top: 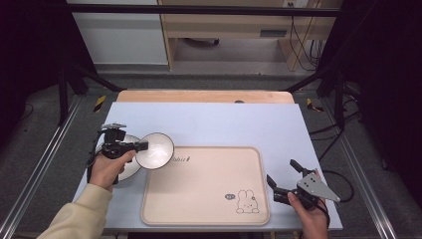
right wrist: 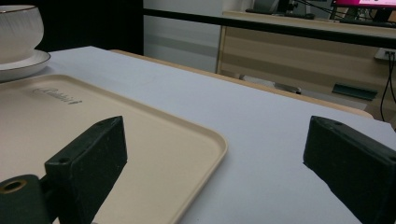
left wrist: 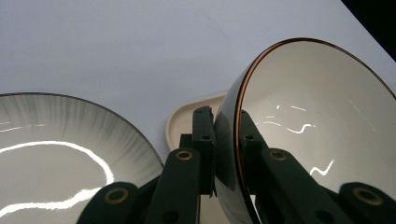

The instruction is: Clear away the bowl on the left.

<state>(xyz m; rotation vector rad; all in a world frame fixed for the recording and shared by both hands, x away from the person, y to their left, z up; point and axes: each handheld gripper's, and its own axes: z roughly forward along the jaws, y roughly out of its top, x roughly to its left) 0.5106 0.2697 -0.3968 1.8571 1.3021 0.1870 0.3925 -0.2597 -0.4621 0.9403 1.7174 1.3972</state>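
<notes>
A white bowl [top: 155, 150] with a thin brown rim hangs tilted over the beige tray's far left corner. My left gripper [top: 143, 146] is shut on its rim, one jaw inside and one outside, as the left gripper view shows [left wrist: 226, 122] on the bowl [left wrist: 317, 116]. Under the left hand a white plate [top: 128, 170] lies on the table; the plate [left wrist: 56, 154] has a dark edge. My right gripper [top: 282, 172] rests open just right of the tray [top: 199, 194], with nothing between its jaws [right wrist: 217, 140]. Far off in the right gripper view are the bowl [right wrist: 18, 28] and plate [right wrist: 23, 63].
The tray [right wrist: 154, 154] bears a rabbit drawing [top: 247, 201] near its front right corner and lies on a pale blue table cover [top: 224, 122]. A black frame [top: 64, 89] stands around the table, and cables [top: 343, 186] trail at the right.
</notes>
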